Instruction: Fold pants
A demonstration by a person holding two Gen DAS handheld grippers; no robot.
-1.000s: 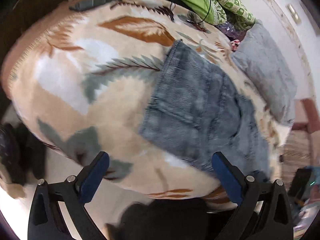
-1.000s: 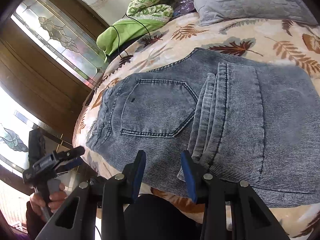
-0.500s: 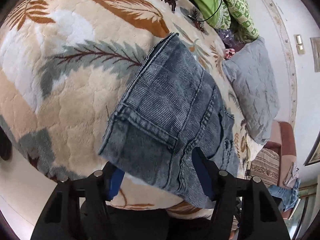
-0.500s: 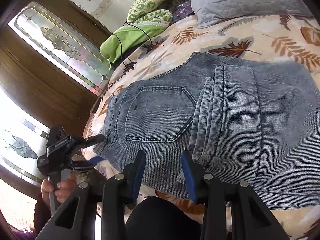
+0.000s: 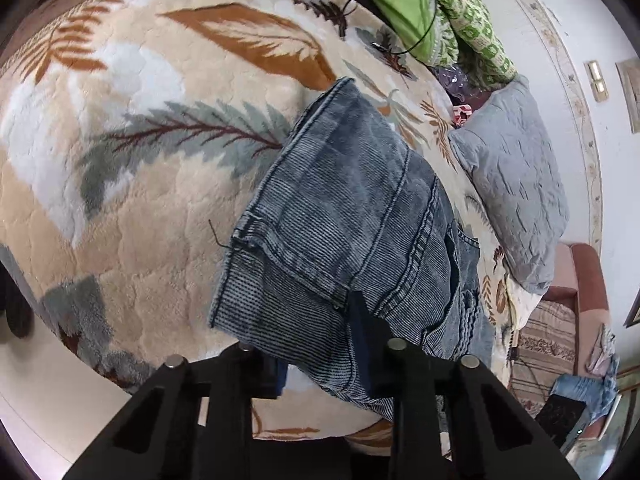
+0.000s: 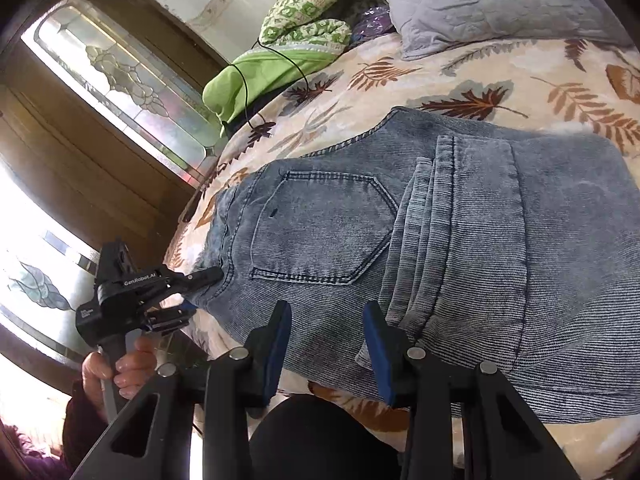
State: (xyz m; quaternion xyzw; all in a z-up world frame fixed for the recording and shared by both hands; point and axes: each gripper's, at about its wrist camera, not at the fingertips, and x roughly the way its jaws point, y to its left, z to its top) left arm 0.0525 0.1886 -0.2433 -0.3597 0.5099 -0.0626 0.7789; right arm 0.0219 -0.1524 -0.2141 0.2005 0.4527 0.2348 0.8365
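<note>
Left gripper (image 5: 320, 344) angles downward, jaws just closing in — denim sits between them at the pants (image 5: 352, 232) edge. Right gripper (image 6: 326, 344) hangs above the cloth, partly spread, pads touching nothing — a hand (image 6: 120, 368) grips the left handle.

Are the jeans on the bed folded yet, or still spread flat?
Partly folded. The jeans lie on the blanket with the leg part doubled back over the seat, its layered edges stacked beside the back pocket.

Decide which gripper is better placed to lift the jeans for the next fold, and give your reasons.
Left. The left gripper has just been closing over the jeans' waistband corner; the right gripper hangs open above the near edge.
</note>
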